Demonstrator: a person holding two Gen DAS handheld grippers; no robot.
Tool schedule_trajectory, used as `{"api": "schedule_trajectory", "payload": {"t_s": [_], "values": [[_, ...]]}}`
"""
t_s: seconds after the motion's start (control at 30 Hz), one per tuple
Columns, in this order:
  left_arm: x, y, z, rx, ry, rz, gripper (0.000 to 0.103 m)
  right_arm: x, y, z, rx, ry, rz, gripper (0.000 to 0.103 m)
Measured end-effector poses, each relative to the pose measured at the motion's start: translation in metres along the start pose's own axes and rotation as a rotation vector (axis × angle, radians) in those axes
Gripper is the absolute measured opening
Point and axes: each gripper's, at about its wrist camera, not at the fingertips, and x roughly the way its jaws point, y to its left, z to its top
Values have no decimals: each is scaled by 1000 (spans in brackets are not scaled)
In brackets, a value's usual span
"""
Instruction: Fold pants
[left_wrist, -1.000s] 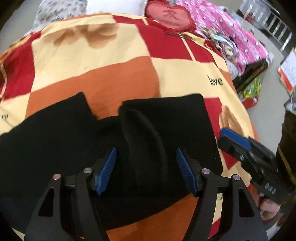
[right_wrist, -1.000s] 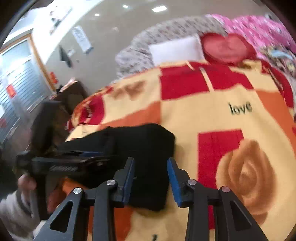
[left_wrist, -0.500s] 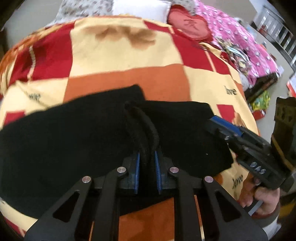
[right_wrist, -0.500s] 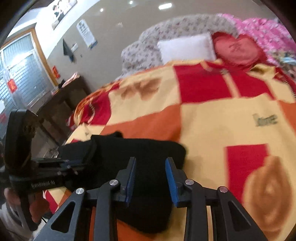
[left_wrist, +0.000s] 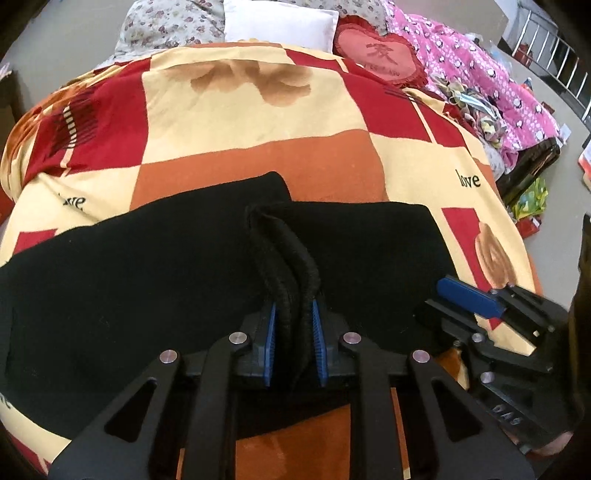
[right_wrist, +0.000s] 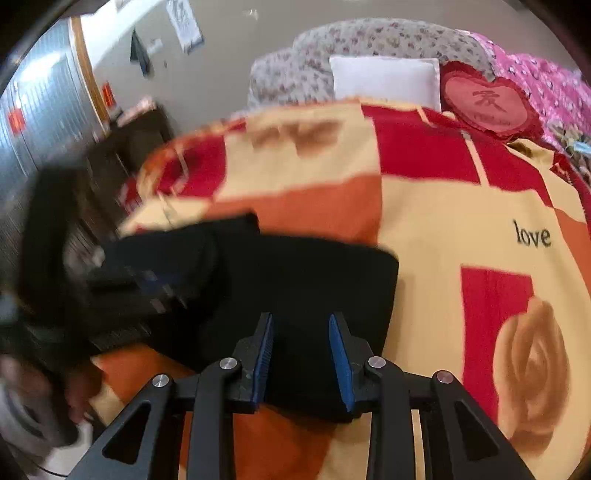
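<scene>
Left wrist view: my left hand-held gripper (left_wrist: 293, 339) pinches a raised ridge of the black pants (left_wrist: 147, 280), jaws easing apart. My right hand-held gripper (right_wrist: 303, 360) stands part open over the pants' edge, gripping nothing. Pants lie flat along the bed's (left_wrist: 251, 122) near edge.

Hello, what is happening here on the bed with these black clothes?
A person with a gripper in each hand is folding black pants on a checked blanket. The left gripper has pinched a raised ridge of the fabric, though its jaws are opening slightly. The right gripper is open over the pants' other end, not pinching it yet. No fold is made so far.
</scene>
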Motion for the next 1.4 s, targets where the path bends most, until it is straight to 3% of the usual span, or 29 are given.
{"api": "schedule_trajectory", "payload": {"t_s": [0.27,0.33,0.4,0.53,0.6,0.7,0.83,1.1,1.4], "values": [[-18,0,-4,28,-23,34,22,-23,7,15,31,-48,25,30],[-25,2,-5,42,-40,69,40,-20,11,20,41,-54,35,30],[-35,6,-8,49,-76,93,45,-13,15,26,57,-64,52,30],[-49,20,-11,43,-121,156,45,16,30,33,49,-18,58,30],[-52,28,-12,37,-127,187,45,36,39,32,17,31,25,30],[-55,40,-16,29,-138,229,45,35,53,37,-42,25,-35,30],[-55,53,-18,1,-131,239,45,26,59,41,-12,7,22,30],[-55,69,-21,-28,-127,244,45,40,71,41,-37,43,-4,30],[-52,83,-25,-33,-132,297,45,33,89,55,-37,9,56,30]]}}
